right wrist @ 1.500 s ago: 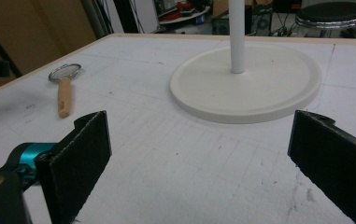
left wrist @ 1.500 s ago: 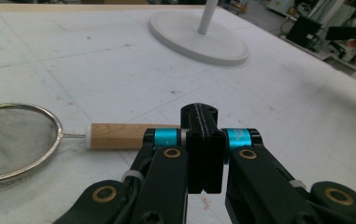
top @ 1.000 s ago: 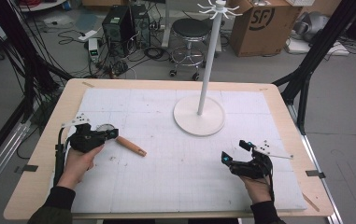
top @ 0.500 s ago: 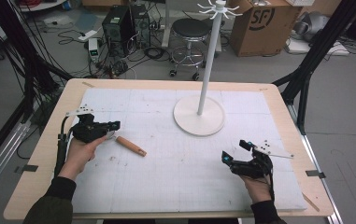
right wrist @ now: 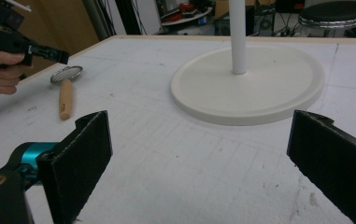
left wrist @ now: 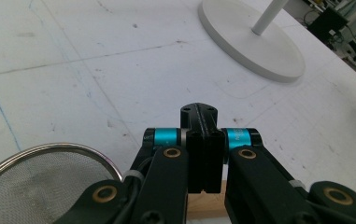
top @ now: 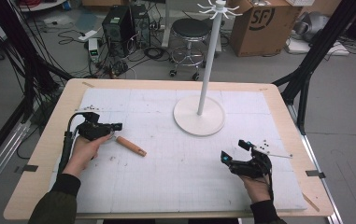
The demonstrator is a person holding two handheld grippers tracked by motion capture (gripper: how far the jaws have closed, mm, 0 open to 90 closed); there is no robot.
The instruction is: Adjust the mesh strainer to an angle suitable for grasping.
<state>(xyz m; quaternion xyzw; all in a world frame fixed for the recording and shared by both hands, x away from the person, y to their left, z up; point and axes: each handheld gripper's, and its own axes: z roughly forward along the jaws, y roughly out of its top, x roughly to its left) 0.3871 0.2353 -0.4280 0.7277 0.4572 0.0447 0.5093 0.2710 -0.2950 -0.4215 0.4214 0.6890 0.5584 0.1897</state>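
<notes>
A small strainer lies at the table's left, its wooden handle pointing toward the middle. My left gripper hovers just over where the handle meets the bowl, jaws pressed together with nothing between them. In the left gripper view the mesh bowl sits at lower left and the handle peeks out under the shut left gripper. My right gripper rests near the front right, jaws wide apart and empty; its view shows the right gripper, the strainer's handle and the left gripper far off.
A white stand with a round base and a tall pole rises at the table's far middle. A thin white strip lies beside the right hand. Boxes, a stool and cables stand on the floor beyond the table.
The left hand has shifted its shut gripper a little toward the far side, so it now covers the strainer's bowl. The right gripper has stayed put.
</notes>
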